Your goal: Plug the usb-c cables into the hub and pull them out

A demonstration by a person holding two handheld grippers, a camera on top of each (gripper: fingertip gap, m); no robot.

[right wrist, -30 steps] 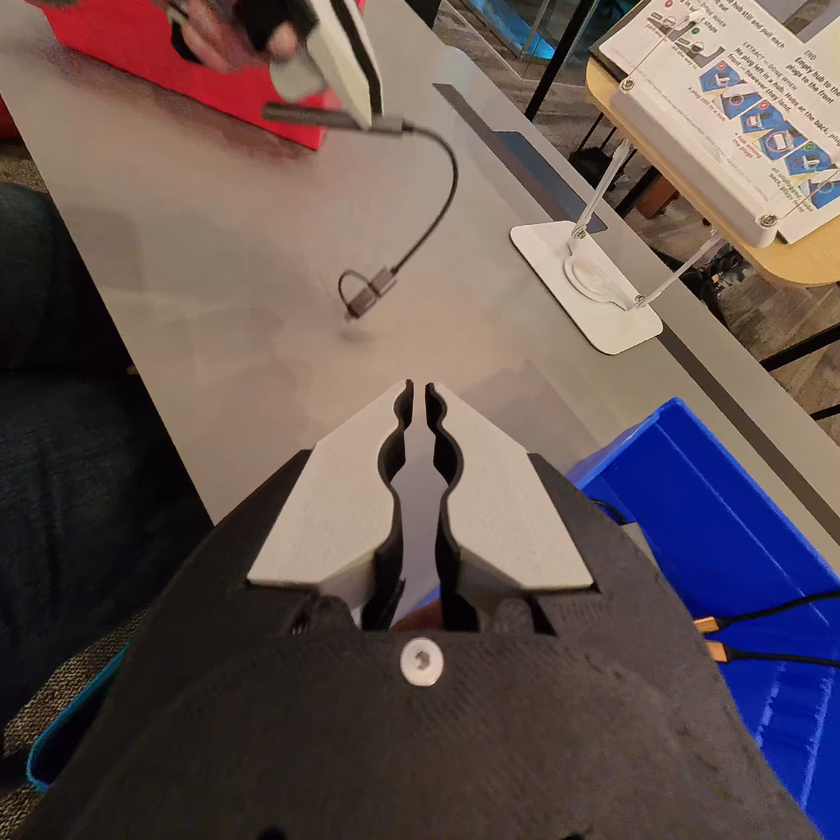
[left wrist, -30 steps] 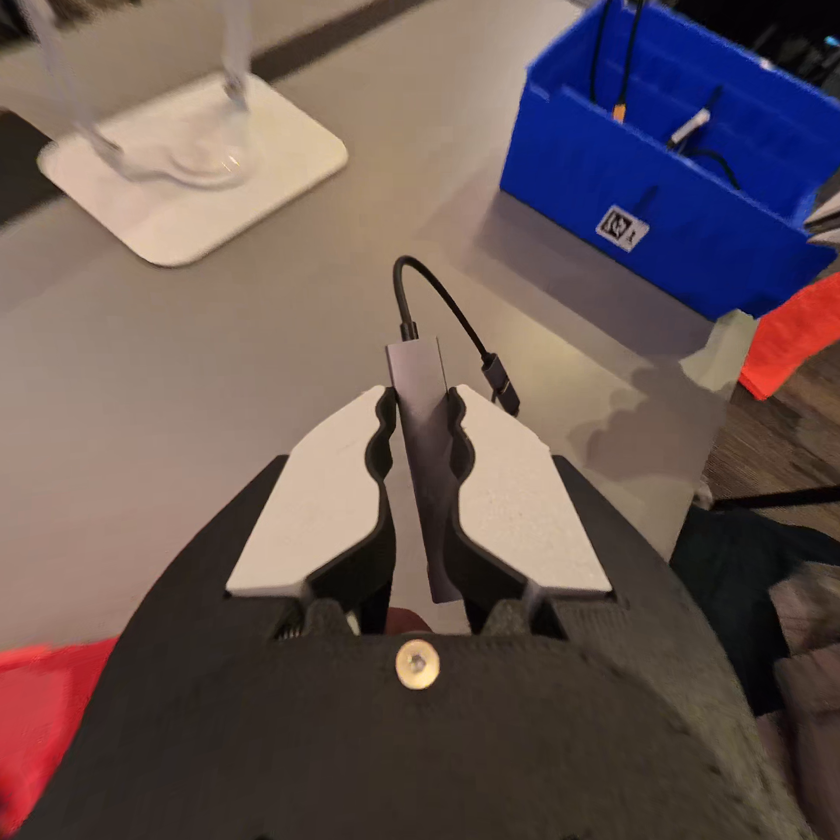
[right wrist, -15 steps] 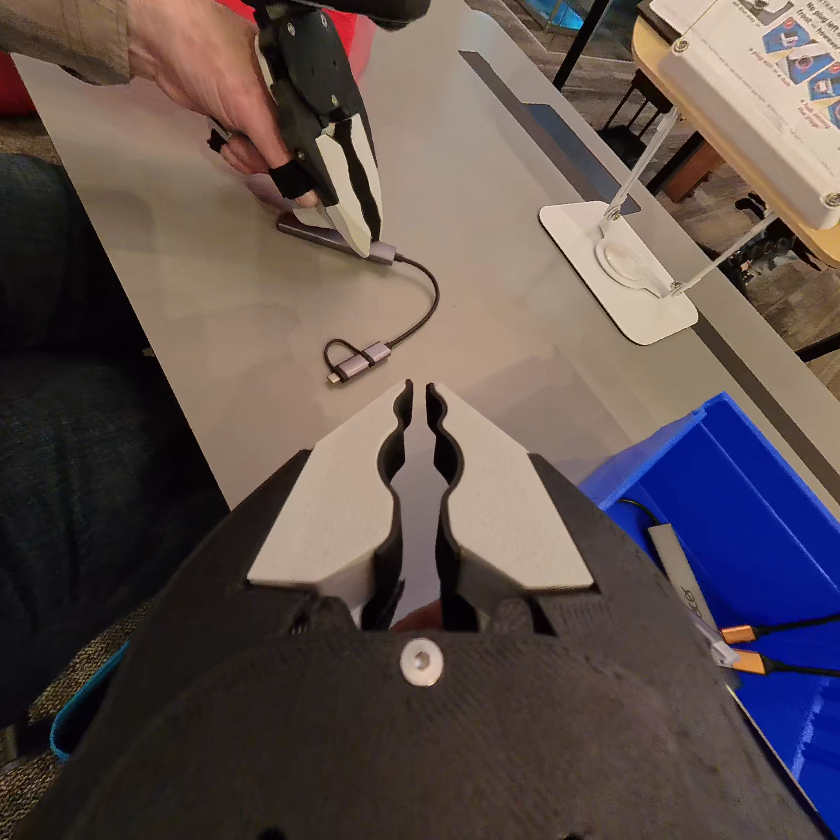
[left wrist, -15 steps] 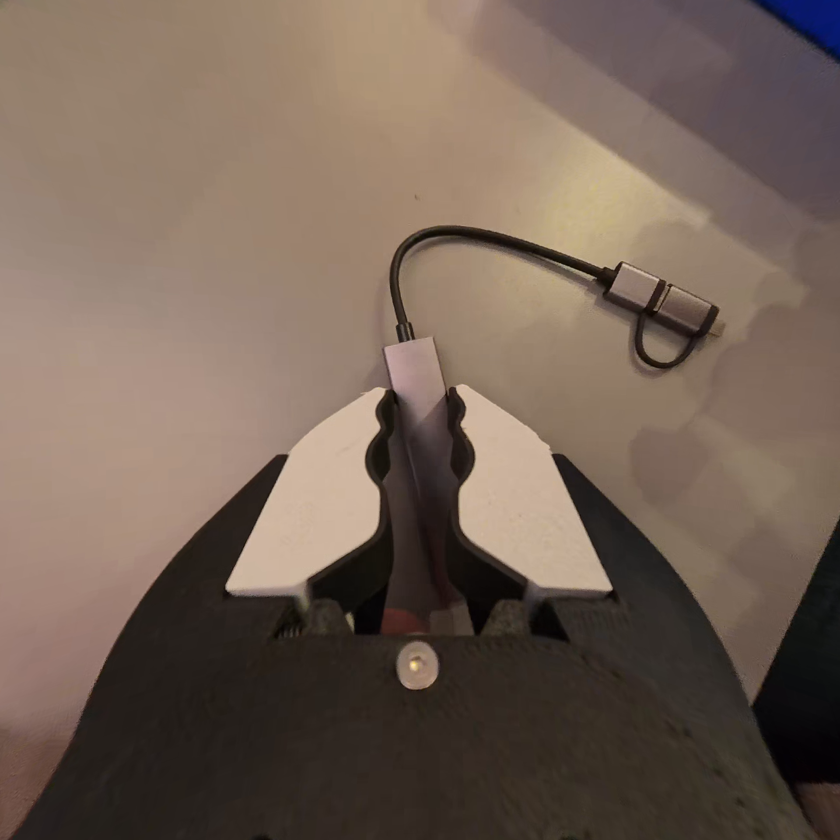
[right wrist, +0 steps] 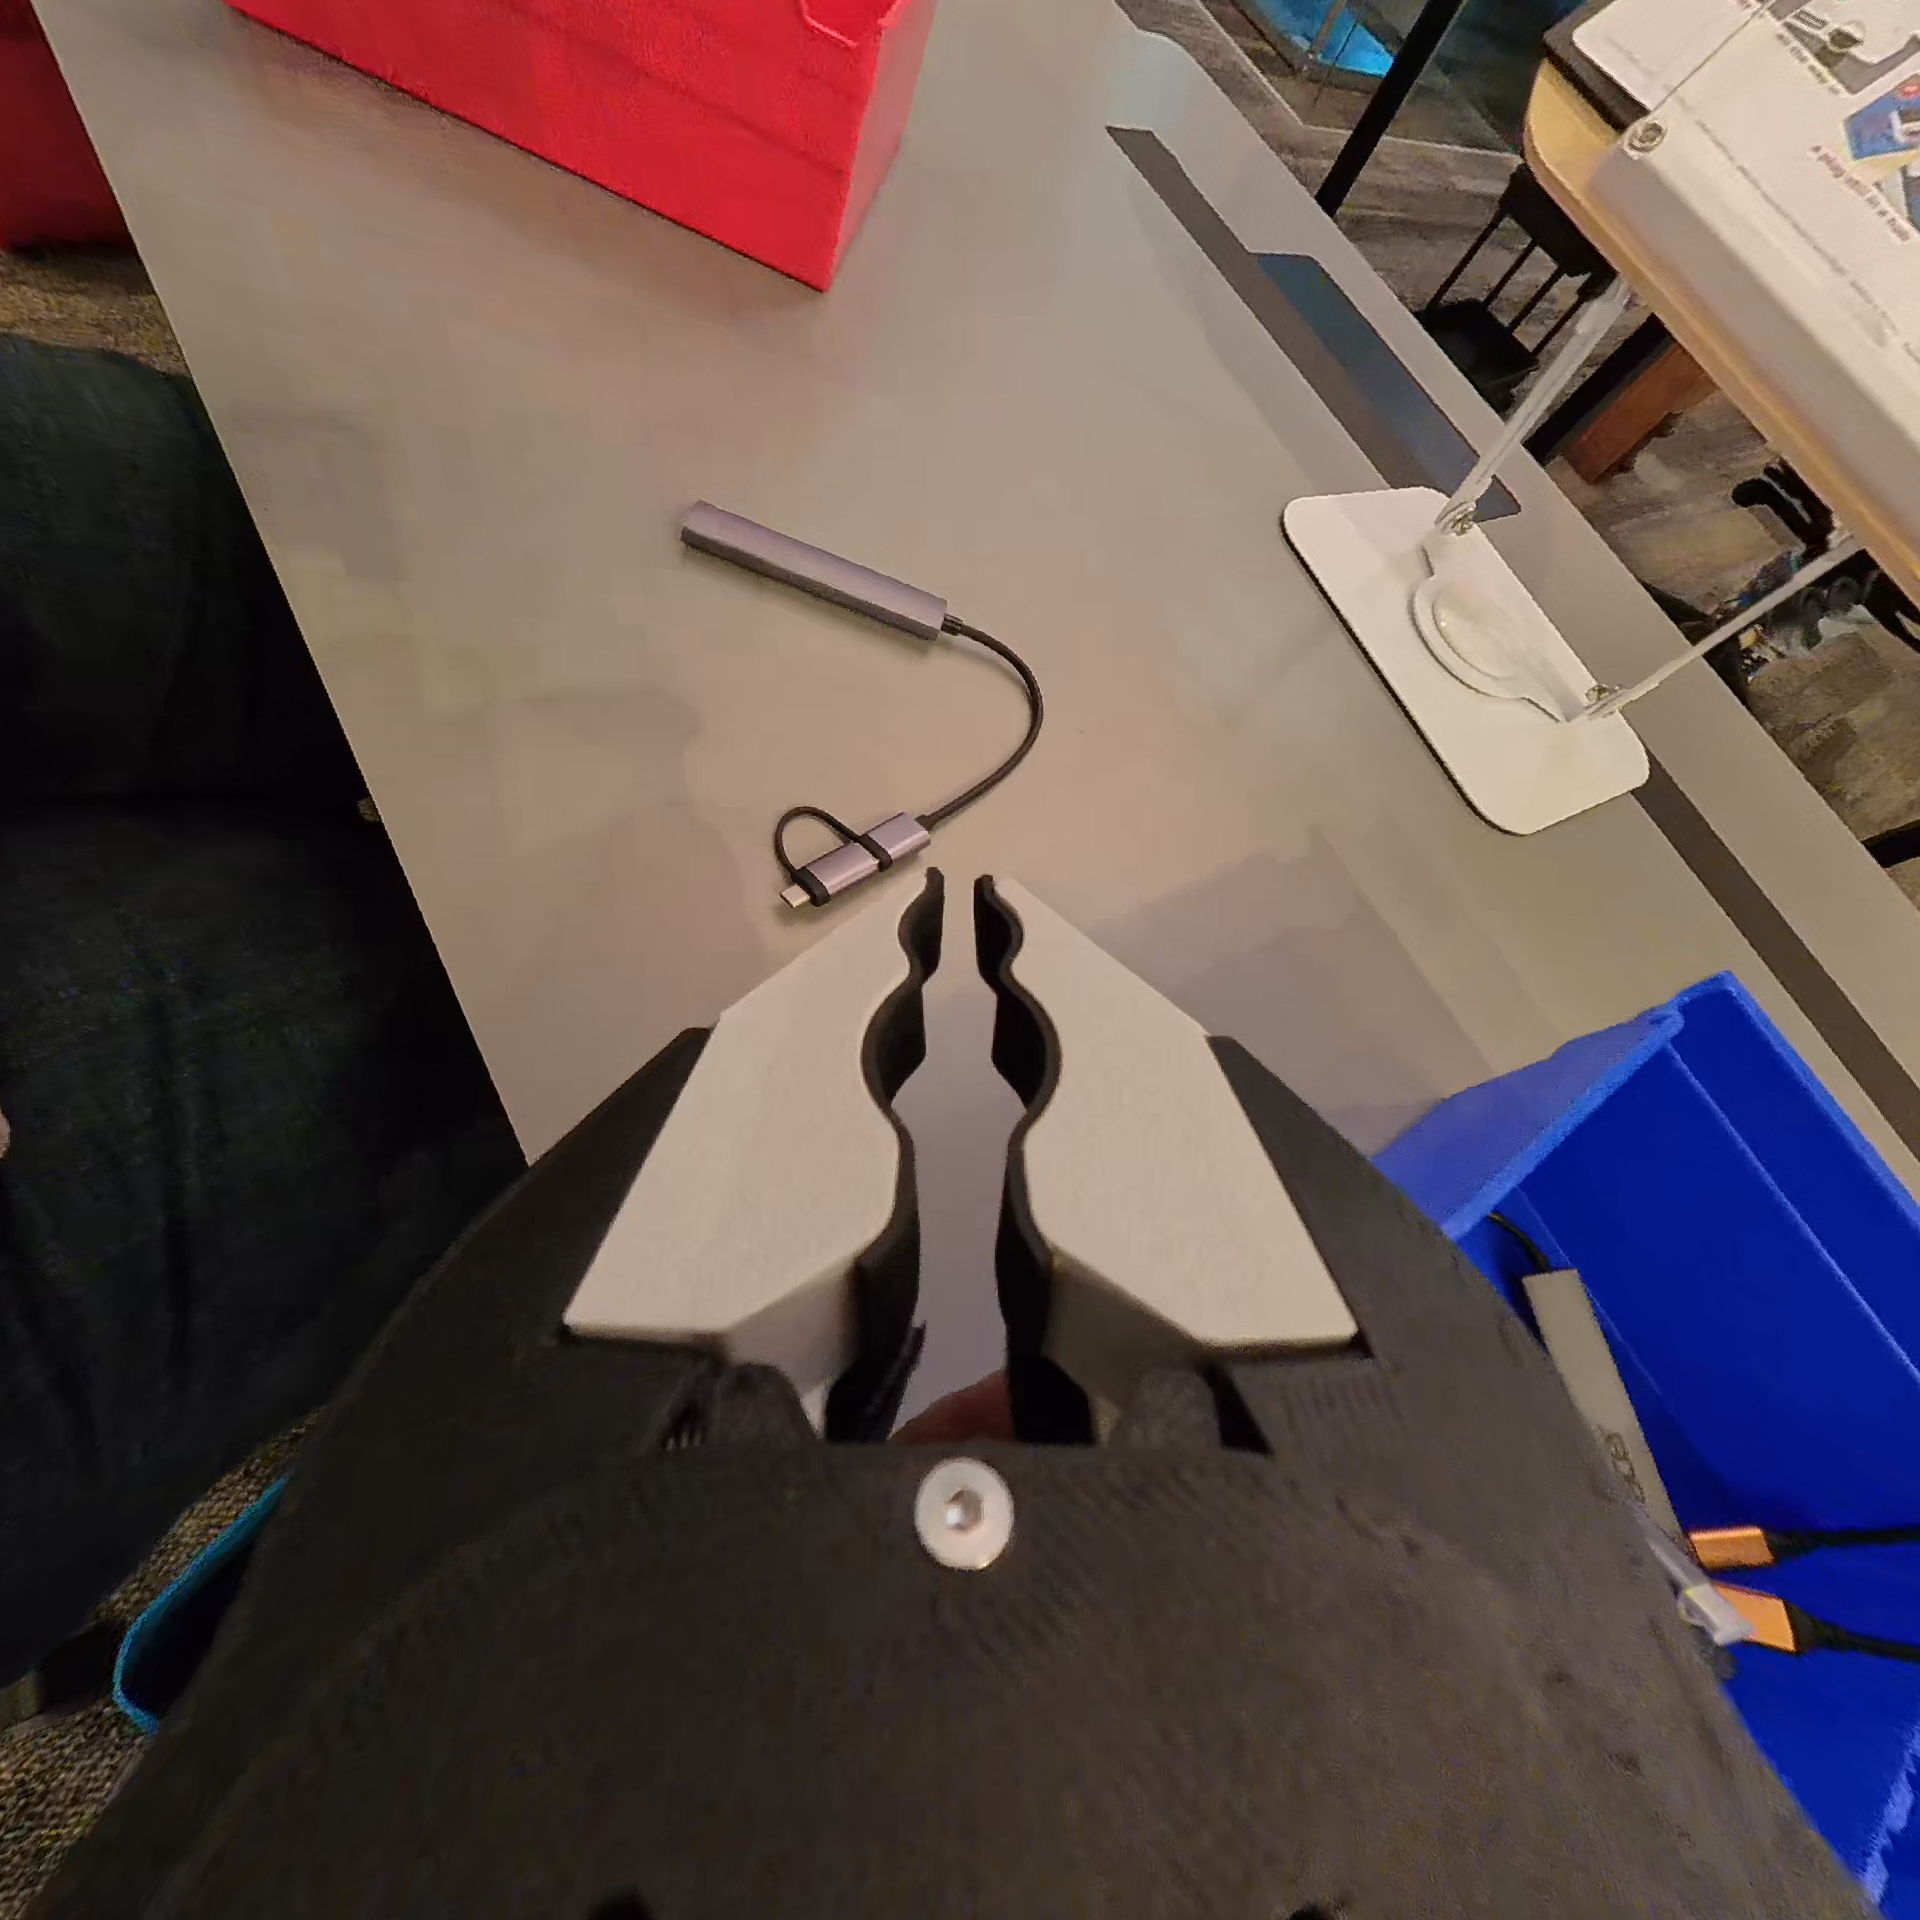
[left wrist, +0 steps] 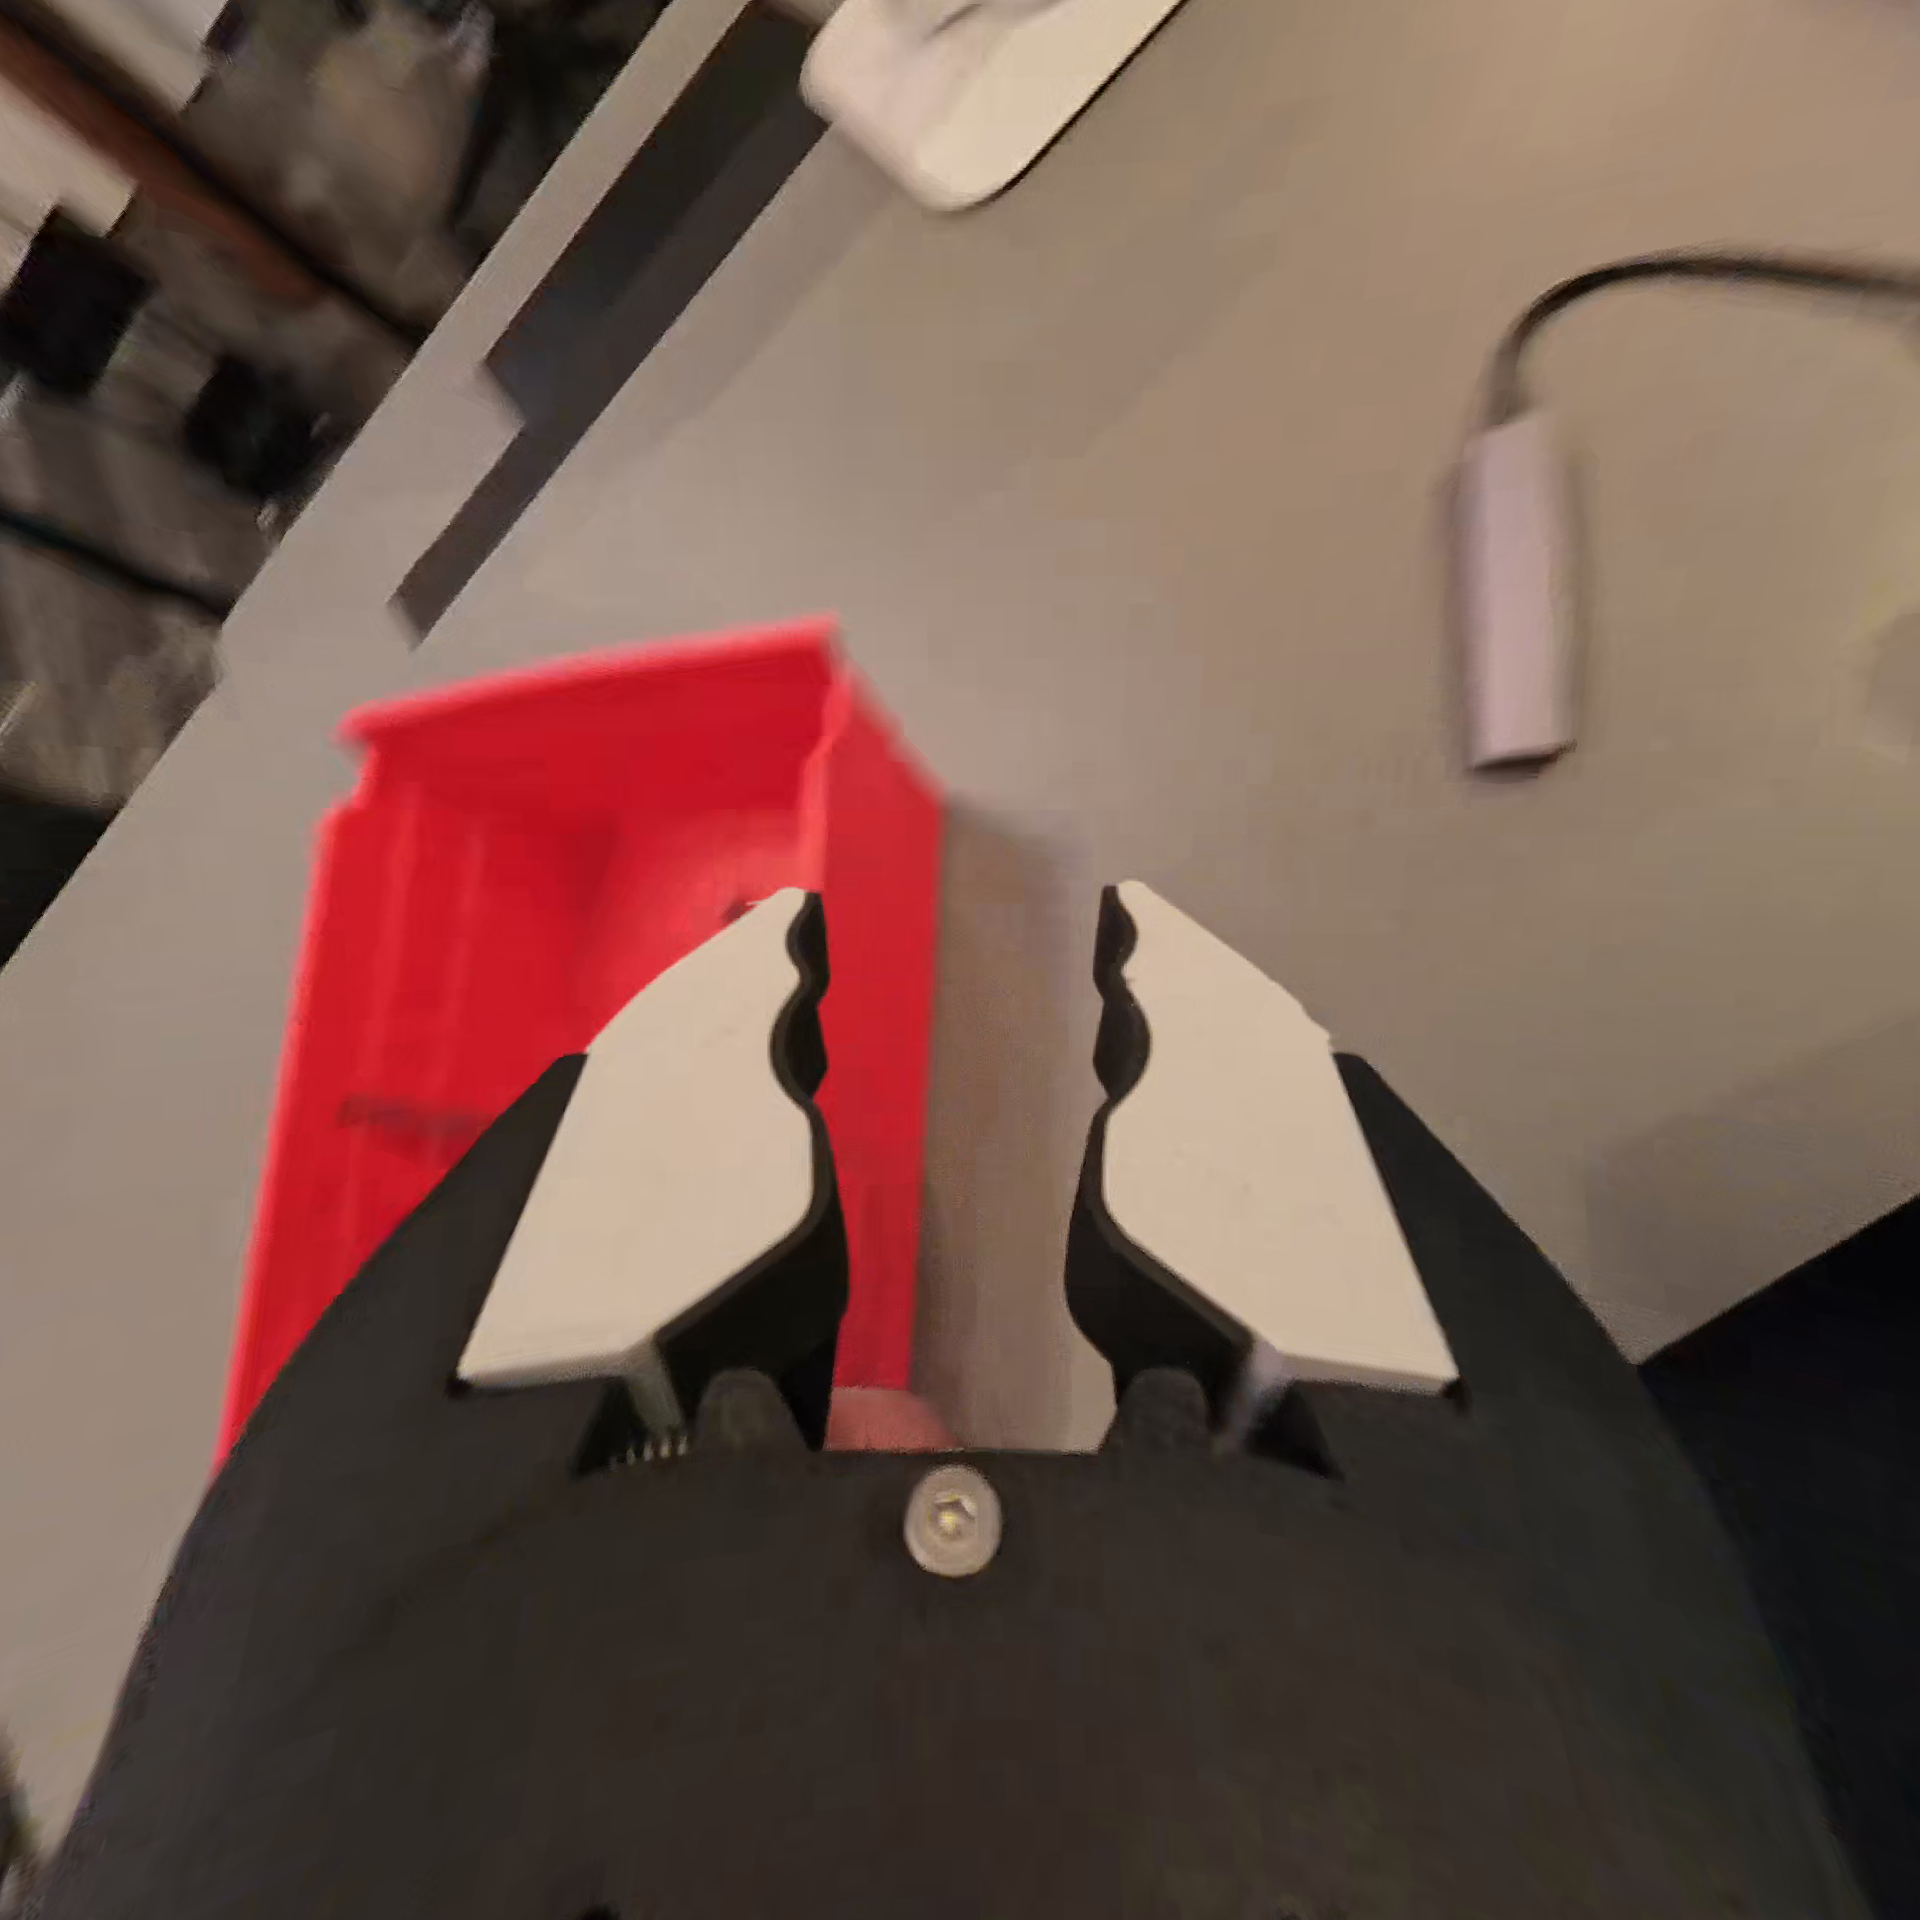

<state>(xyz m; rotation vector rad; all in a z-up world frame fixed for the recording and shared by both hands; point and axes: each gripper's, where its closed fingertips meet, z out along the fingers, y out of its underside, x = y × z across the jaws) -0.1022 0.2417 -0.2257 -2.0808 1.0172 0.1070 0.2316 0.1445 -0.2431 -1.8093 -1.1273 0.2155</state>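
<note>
The grey hub [right wrist: 810,571] lies flat on the grey table [right wrist: 520,468]. Its short black cable curls to a doubled plug end [right wrist: 852,857] just ahead of my right gripper [right wrist: 958,894], which is shut with nothing between its pads. In the left wrist view the hub [left wrist: 1517,592] shows blurred at the right. My left gripper [left wrist: 961,914] is open and empty. It hovers by the right wall of a red bin [left wrist: 582,831], away from the hub.
The red bin [right wrist: 623,104] stands at the table's far end. A blue bin [right wrist: 1714,1195] at the right holds another grey hub [right wrist: 1579,1371] and orange-tipped cables [right wrist: 1745,1558]. A white stand base [right wrist: 1455,665] carries an instruction sheet. The tips of one gripper are about 35 centimeters away from the tips of the other.
My left gripper set the hub on the table, opened and let it go, then swung away toward the red bin. My right gripper stayed shut and shifted little.
</note>
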